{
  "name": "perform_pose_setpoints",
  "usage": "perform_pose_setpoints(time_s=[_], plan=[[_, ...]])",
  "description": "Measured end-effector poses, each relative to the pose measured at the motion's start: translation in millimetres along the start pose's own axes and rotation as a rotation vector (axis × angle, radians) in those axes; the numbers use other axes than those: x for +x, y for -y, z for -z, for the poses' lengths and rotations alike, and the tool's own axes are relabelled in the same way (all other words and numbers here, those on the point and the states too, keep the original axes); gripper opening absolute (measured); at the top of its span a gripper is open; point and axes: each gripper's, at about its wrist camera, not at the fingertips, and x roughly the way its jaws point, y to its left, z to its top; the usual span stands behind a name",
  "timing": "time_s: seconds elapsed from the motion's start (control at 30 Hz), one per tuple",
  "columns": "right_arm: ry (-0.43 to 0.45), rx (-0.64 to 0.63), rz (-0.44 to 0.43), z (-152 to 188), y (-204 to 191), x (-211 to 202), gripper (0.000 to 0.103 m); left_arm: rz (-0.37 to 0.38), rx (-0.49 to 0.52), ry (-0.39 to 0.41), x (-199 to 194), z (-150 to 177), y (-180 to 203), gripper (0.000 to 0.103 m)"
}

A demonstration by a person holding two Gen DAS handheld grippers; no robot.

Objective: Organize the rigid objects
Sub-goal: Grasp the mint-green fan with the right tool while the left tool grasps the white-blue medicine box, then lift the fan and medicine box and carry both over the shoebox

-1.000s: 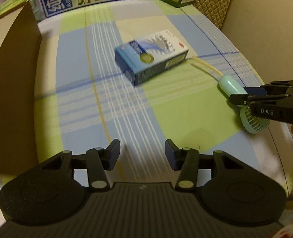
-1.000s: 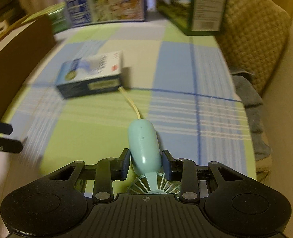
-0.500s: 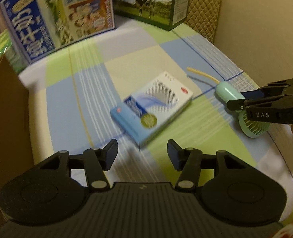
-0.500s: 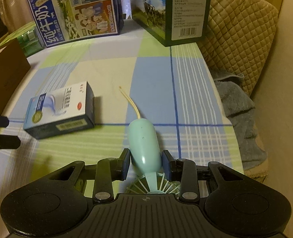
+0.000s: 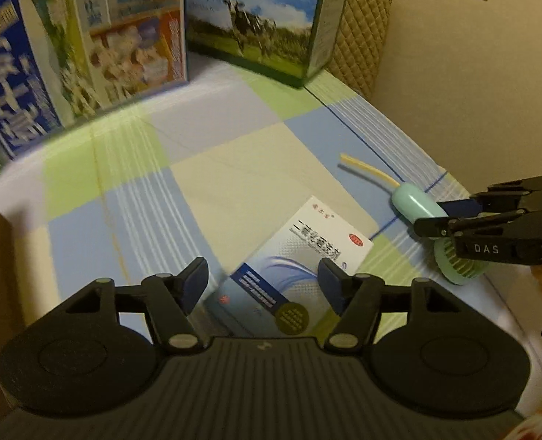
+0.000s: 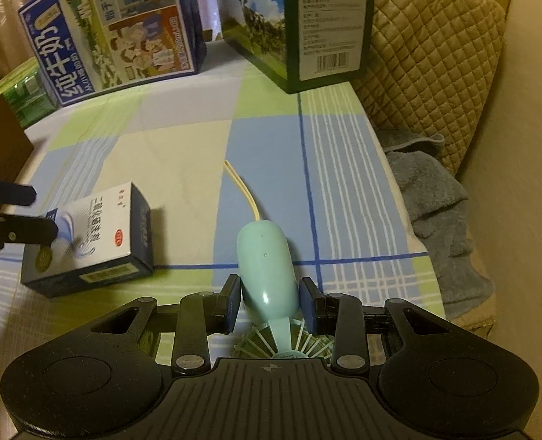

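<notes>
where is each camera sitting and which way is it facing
Left wrist: rides the left gripper, looking forward and down along its open fingers at the medicine box; the right gripper enters from the right.
Right wrist: rides the right gripper, looking forward along fingers shut on the mint handheld fan; a left gripper finger shows at the left edge.
Shared: box, fan, the checked cloth and the two milk cartons at the back.

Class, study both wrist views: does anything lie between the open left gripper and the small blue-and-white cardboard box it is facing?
Nothing visible does. The left gripper stands open with the small blue-and-white cardboard box already partly between its fingers on the checked cloth. The mint handheld fan, held in the right gripper, lies off to the side.
</notes>
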Motion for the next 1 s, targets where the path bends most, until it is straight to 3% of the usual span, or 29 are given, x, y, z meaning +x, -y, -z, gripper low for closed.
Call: perform_pose_setpoints(time_s=[0.23,0.57,1.0], plan=[[-0.014,-0.01,-0.006,4,0,-3,0.031,0.056,-0.034,-0.043,4,18,0,0.062],[-0.036,-0.048,-0.009,17,-6,-10,0.031,0.047,-0.085,-0.068,-7,41,30,0.063],[-0.046,-0.065,-0.014,17,-5,-3,0.031,-0.035,0.054,-0.136,27,17,61,0.065]])
